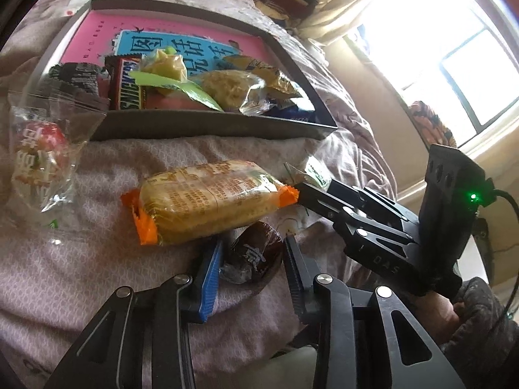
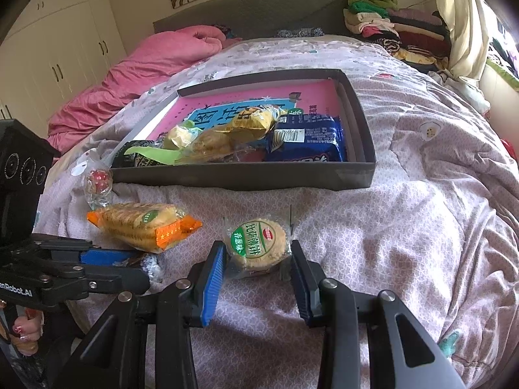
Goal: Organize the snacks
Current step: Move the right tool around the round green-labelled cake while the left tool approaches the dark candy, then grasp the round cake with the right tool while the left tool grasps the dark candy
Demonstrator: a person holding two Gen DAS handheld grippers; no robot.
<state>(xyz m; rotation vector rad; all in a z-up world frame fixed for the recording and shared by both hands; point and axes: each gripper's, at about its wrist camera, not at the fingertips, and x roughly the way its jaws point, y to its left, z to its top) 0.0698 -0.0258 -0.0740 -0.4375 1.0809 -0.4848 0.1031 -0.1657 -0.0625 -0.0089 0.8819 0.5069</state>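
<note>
Both claws gape — left claw (image 1: 253, 259) straddling brown candy (image 1: 254, 256), right claw (image 2: 258, 259) straddling round cracker (image 2: 259, 246).

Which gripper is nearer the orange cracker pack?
Left. The left gripper sits just below the orange cracker pack, straddling a dark snack; the right gripper is farther right.

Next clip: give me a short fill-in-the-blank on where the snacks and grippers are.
1. The left gripper straddles a dark ____ snack.
2. The right gripper straddles a round ____.
3. The blue packet lies inside the ____.
4. The cracker pack has ____ ends.

Answers: brown; biscuit; box; orange
</note>
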